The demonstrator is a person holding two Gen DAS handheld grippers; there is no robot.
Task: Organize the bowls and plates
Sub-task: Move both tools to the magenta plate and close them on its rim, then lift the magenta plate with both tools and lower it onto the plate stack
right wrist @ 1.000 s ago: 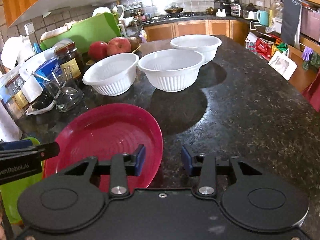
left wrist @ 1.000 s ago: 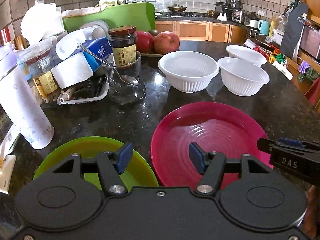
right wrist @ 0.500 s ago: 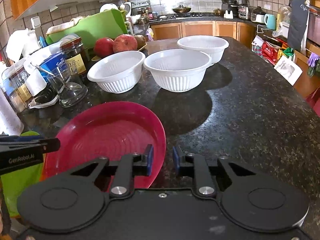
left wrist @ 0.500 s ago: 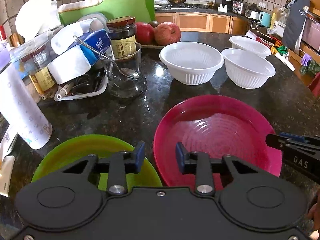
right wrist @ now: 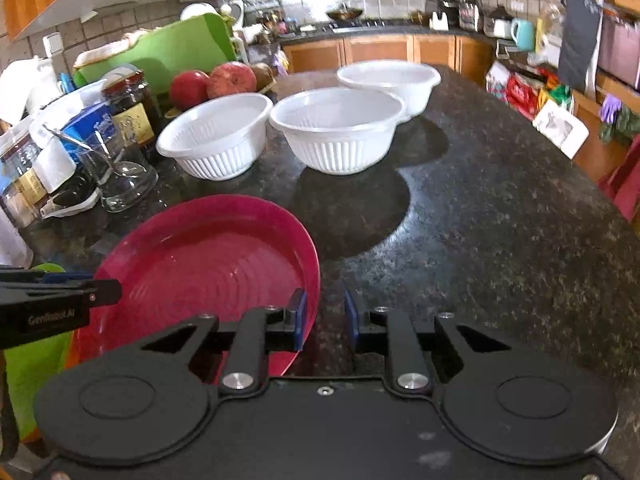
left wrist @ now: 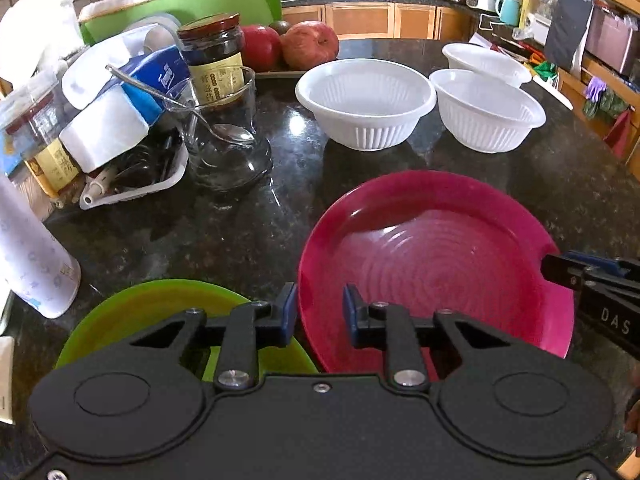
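Note:
A red plate (left wrist: 436, 264) (right wrist: 208, 264) lies on the dark granite counter. My left gripper (left wrist: 319, 314) straddles its near-left rim, jaws narrowed around the edge. My right gripper (right wrist: 325, 318) straddles its right rim, jaws narrowed, rim close to the left pad. A green plate (left wrist: 160, 320) (right wrist: 32, 356) lies left of the red one. Three white ribbed bowls (left wrist: 366, 102) (left wrist: 486, 110) (left wrist: 486, 62) stand behind, also in the right wrist view (right wrist: 216, 140) (right wrist: 338, 132) (right wrist: 390, 80).
A glass with a spoon (left wrist: 222, 136), a dark jar (left wrist: 212, 56), tissue packs, apples (left wrist: 310, 44) and a green cutting board (left wrist: 188, 0) crowd the left back. A white bottle (left wrist: 28, 256) stands at the left. Bare granite (right wrist: 500, 220) spreads to the right.
Both grippers' jaws have narrowed around the red plate's rim, the left from wide open. The red plate looks raised and tilted a little in the views.

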